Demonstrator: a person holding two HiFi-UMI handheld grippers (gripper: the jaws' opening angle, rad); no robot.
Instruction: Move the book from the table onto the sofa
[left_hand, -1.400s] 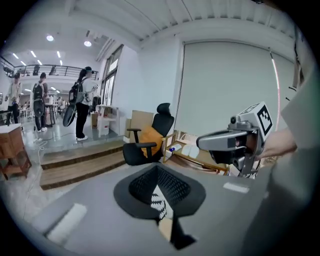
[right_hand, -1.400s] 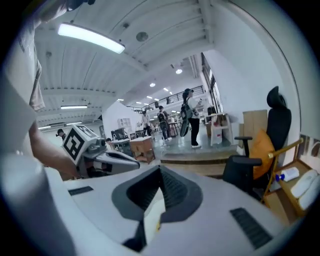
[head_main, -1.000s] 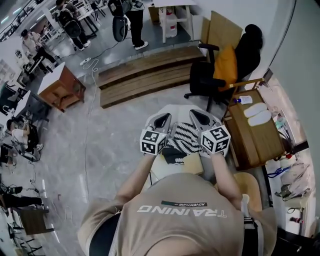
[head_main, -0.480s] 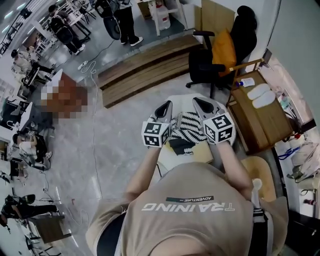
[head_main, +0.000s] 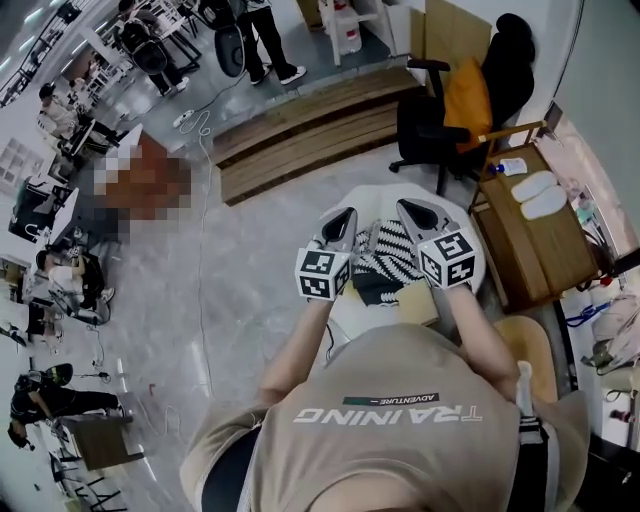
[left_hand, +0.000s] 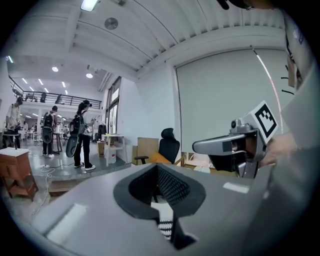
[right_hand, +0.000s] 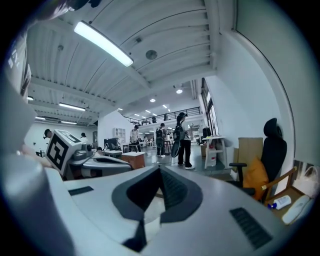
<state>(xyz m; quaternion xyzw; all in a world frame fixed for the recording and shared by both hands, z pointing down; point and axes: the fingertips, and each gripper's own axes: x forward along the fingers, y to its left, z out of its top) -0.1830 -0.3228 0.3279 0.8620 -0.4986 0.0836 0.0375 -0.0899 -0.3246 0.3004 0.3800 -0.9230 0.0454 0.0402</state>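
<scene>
A book (head_main: 388, 250) with a black-and-white zigzag cover lies on a small round white table (head_main: 368, 200) right below my hands. A dark item (head_main: 372, 288) and a tan one (head_main: 417, 301) lie beside it on the near side. My left gripper (head_main: 345, 215) hovers over the book's left edge, jaws shut and empty. My right gripper (head_main: 408, 208) hovers over its right edge, also shut and empty. Both point nearly level, away from me. A strip of the zigzag cover (left_hand: 165, 227) shows under the left gripper (left_hand: 157, 167). The right gripper (right_hand: 160, 170) looks out across the hall.
A black office chair (head_main: 425, 125) with an orange cushion (head_main: 466, 100) stands beyond the table. A low wooden cabinet (head_main: 540, 240) is at the right, a round wooden stool (head_main: 525, 345) near me. Wooden steps (head_main: 300, 130) and a floor cable (head_main: 200, 250) lie left; people stand far back.
The head view has swung a little, shifting the whole scene. Both grippers stay shut above the book, and the left one has edged slightly forward.
</scene>
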